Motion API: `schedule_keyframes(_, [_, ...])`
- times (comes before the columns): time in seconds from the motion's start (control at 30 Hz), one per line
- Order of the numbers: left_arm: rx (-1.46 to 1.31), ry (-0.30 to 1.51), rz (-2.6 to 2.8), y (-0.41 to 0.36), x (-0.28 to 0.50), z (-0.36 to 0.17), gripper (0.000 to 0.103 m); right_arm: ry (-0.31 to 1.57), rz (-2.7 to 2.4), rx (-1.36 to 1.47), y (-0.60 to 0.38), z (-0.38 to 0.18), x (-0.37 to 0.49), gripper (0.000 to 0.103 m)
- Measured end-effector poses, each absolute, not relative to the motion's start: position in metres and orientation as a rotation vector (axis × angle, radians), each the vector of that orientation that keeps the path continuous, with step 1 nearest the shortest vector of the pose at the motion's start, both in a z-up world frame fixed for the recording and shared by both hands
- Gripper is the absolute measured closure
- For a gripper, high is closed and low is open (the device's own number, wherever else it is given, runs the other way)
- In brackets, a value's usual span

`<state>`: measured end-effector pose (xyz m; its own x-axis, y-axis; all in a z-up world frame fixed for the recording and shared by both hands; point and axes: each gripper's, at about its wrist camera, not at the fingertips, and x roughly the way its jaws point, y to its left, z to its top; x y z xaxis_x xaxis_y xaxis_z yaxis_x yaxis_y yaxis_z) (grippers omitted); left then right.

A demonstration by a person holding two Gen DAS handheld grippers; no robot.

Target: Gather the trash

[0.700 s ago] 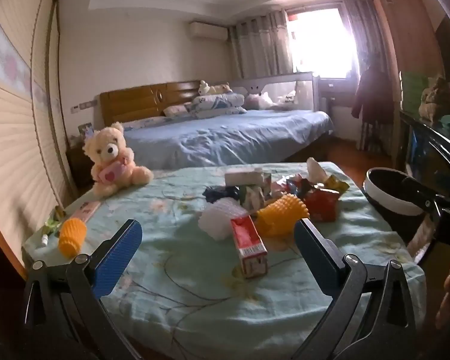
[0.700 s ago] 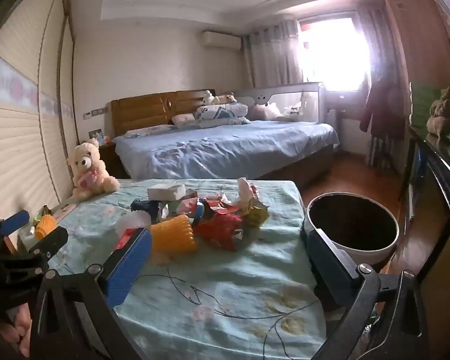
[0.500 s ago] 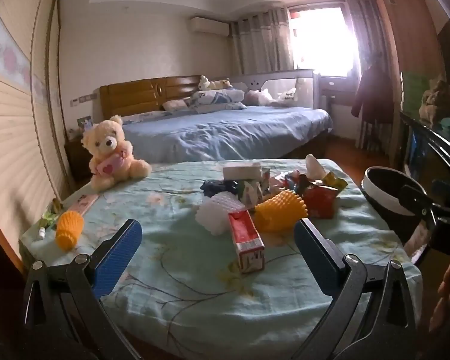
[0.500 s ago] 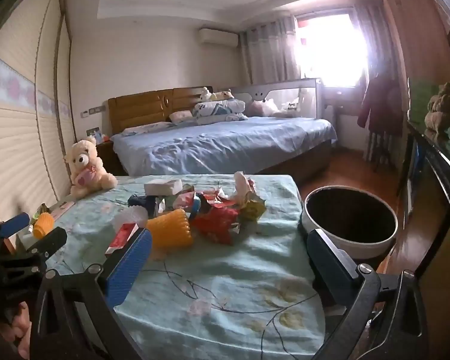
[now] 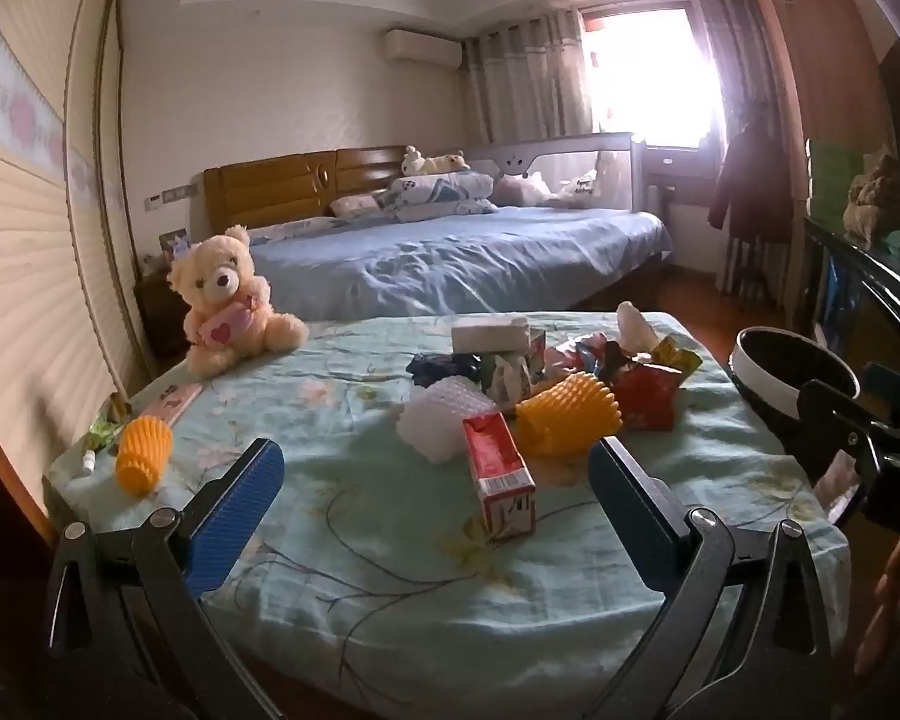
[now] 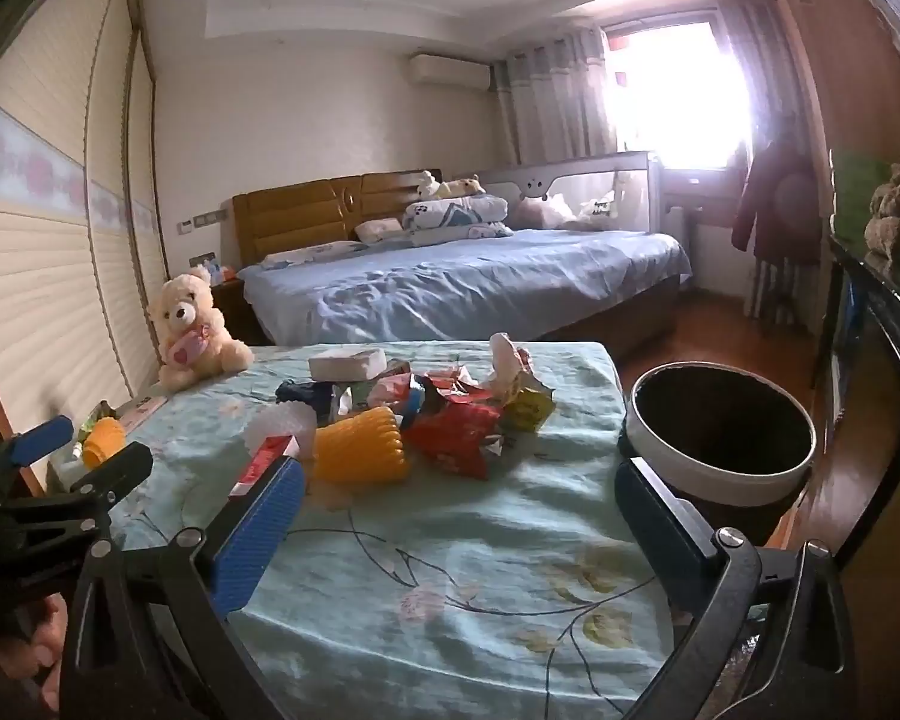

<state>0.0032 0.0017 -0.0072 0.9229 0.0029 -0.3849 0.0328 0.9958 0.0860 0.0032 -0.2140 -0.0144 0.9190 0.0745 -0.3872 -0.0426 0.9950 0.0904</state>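
At the near edge of the counter (image 5: 390, 594), both claws hang wide open and empty: the left claw (image 5: 435, 510) faces the red carton (image 5: 501, 489), which stands just beyond and between its blue pads, while the right claw (image 6: 459, 525) sits over bare cloth with the heap farther off and left of centre. Beyond the carton lie a white foam net (image 5: 441, 423), an orange foam sleeve (image 5: 570, 423) and crumpled wrappers (image 6: 456, 438), all touching in one pile. The bin (image 6: 720, 438) stands on the floor just past the right edge. I judge the main risk is a loose pinch on light, tangled litter: one piece may drag neighbours off the cloth. The teddy bear (image 5: 228, 300) and the lone orange sleeve (image 5: 143, 453), far left, could be missed or wrongly taken.
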Motion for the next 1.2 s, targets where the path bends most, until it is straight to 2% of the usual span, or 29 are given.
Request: schedule_keyframes(1.2, [0.082,0.412,-0.005,0.0084,0.0077,-0.0124,0.0,0.416,0.083,0.09,-0.209,-0.019,0.0072,0.0])
